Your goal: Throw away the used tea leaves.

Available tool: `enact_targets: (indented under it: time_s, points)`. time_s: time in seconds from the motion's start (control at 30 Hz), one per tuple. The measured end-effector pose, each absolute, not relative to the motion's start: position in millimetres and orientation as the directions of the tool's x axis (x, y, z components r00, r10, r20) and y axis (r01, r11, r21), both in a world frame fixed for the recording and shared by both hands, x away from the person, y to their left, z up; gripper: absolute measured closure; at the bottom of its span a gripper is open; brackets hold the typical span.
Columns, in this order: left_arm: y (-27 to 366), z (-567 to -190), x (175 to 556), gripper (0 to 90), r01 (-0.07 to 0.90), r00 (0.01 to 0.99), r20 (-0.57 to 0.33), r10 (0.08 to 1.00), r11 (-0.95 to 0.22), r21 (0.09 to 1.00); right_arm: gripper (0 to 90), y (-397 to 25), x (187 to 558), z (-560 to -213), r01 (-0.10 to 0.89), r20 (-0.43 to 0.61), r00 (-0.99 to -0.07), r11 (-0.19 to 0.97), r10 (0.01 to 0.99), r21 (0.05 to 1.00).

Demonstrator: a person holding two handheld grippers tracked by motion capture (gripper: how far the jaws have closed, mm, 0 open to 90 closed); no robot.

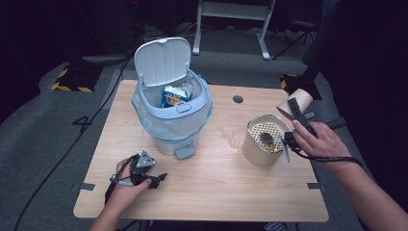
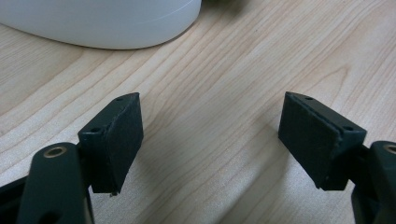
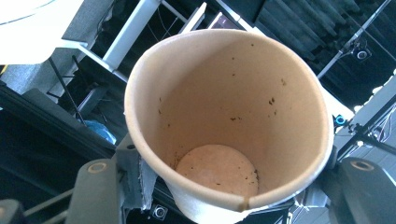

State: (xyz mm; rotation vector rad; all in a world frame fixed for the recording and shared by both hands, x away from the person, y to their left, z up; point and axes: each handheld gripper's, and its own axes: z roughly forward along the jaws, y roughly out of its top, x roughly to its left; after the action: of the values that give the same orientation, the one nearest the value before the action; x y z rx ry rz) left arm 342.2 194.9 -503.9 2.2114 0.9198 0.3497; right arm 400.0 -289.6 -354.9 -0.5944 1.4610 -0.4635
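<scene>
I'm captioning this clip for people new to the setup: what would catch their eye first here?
Probably the pale blue pedal bin at the middle of the wooden table, lid up, with a bag liner and packaging inside. Next, the right gripper at the right edge, holding a brown paper cup, empty apart from dark specks, near a cream container with a perforated strainer insert. The left gripper rests open near the front edge.
</scene>
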Motion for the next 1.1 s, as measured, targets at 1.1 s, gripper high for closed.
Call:
enact_targets:
  time_s: [1.1]
  points:
    - [212.3,-504.1,355.5,22.2,0.474,0.763,-0.023,0.646,-0.535,0.7,33.8,-363.3,433.1,-309.6,0.173,-0.226,-0.689,0.46,0.689,0.871]
